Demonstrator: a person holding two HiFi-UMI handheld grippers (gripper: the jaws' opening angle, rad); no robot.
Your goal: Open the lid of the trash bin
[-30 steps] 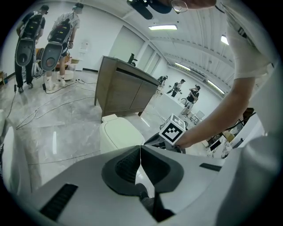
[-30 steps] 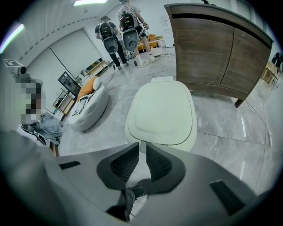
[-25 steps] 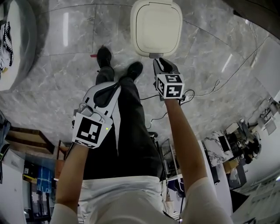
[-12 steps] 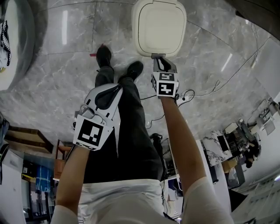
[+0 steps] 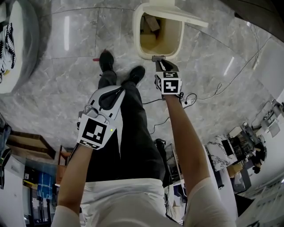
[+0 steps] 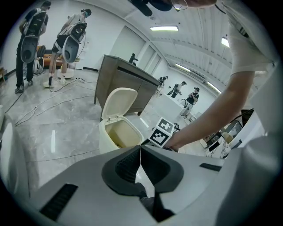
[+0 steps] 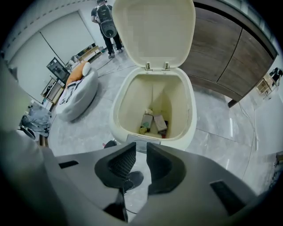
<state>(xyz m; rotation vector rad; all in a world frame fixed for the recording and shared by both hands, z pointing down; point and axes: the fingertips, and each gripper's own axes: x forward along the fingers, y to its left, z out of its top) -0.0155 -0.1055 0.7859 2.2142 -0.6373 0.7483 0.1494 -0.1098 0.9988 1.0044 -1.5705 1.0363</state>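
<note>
Marble floor, grey-veined, ran under the whole scene. At the left, I held the left gripper over my own leg, well away from the bin; its jaws were clenched tip to tip on nothing.

Centre: the cream trash bin stood on the floor just ahead of my shoes. Its lid was already up, tilted back on the rear hinge. A few small cartons lay at the bottom.

Right of that, the right gripper sat at the bin's front edge, by the grey latch button. Its jaws were slightly parted and empty. I could not tell whether the tips touched the button.

I judged the opening done.

Risks noted:
- The lid could drop shut if the hinge does not hold it back, or if the jaws knock the front rim on leaving.
- The bin looked light, so a push at the button could slide it on polished stone.
- A loose cable lay to the right and could snag a foot.
</note>
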